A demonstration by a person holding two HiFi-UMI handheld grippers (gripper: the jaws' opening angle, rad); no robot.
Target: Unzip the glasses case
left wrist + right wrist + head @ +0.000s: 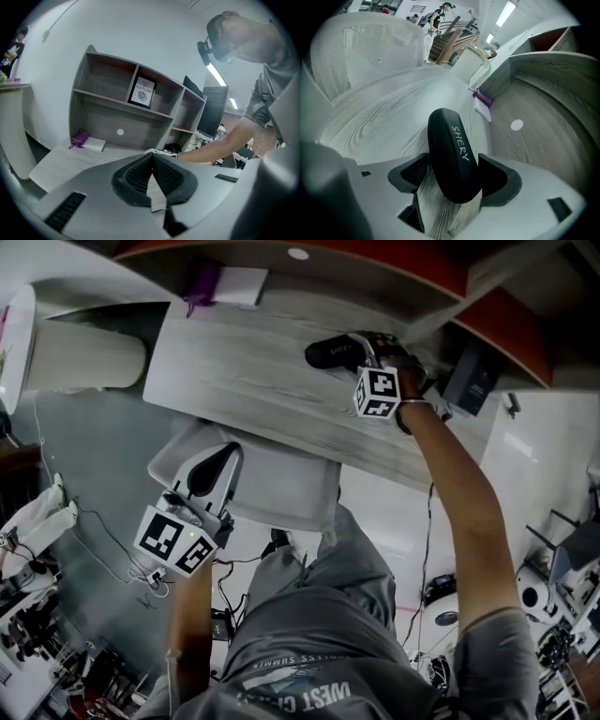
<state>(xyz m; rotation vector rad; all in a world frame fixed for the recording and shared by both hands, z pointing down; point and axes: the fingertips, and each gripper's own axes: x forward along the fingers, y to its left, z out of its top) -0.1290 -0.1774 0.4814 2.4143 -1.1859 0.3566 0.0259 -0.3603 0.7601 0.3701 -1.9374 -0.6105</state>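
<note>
A black oval glasses case (451,147) with white lettering lies on the pale wood desk (253,381); in the head view the case (328,353) is at the desk's far right. My right gripper (452,174) straddles the case's near end with its jaws wide. A strip of desk shows between the left pad and the case, so the pads do not clamp it. From above, the right gripper (362,351) reaches in from the case's right. My left gripper (152,165) is shut on nothing, hanging off the desk's near edge (223,460) over a white chair.
A purple pouch (201,287) rests on a white booklet (240,285) at the desk's back left, under a shelf unit (136,101) holding a framed card (143,92). A dark monitor (213,112) stands at the right. The white chair (286,488) sits below the desk edge.
</note>
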